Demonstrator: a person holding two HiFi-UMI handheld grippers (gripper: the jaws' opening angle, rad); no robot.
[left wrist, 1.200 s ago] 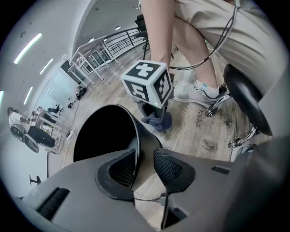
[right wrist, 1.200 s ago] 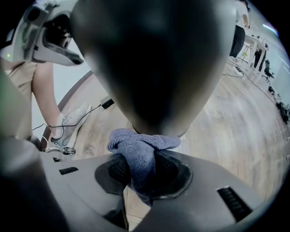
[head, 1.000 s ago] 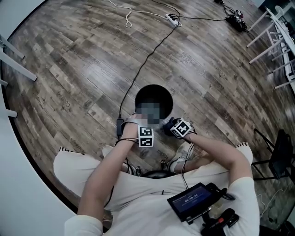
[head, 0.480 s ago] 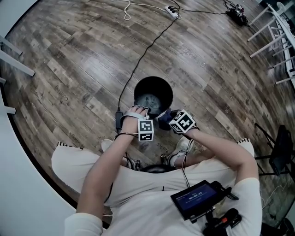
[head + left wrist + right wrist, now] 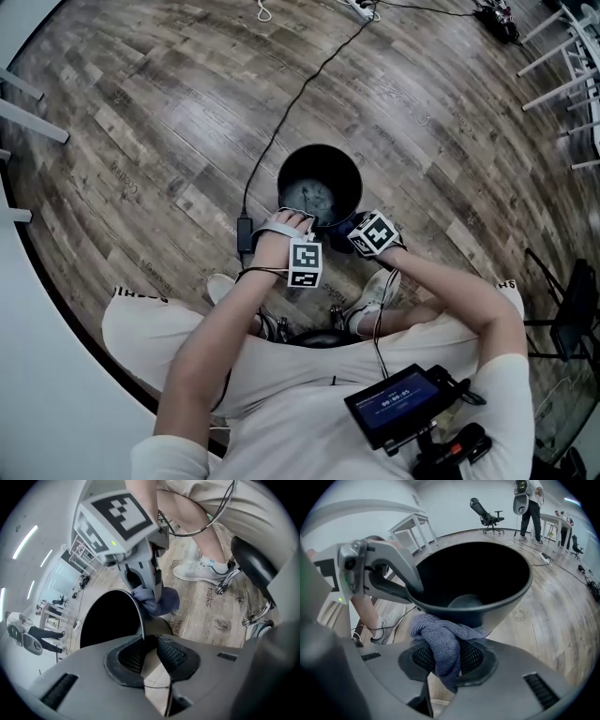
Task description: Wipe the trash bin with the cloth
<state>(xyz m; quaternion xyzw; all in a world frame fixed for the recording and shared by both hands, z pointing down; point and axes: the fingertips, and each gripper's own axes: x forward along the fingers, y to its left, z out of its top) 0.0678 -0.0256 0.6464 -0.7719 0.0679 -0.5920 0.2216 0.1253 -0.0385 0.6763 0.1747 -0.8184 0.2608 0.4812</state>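
A black trash bin stands open on the wood floor in front of my knees. My left gripper straddles its near rim. In the left gripper view the thin bin wall runs between the jaws, which have just been closing and now pinch it. My right gripper is shut on a bunched blue-grey cloth, which presses against the outside of the bin just under the rim. The left gripper view shows the same cloth beside the bin. The bin's outer far side is hidden.
A black cable crosses the floor to an adapter left of the bin. My white shoes and a stool's castors sit close behind. White table legs stand at the far right. People and an office chair are in the distance.
The right gripper with the cloth has shifted up a little against the bin's wall. The left gripper has stayed at the rim.
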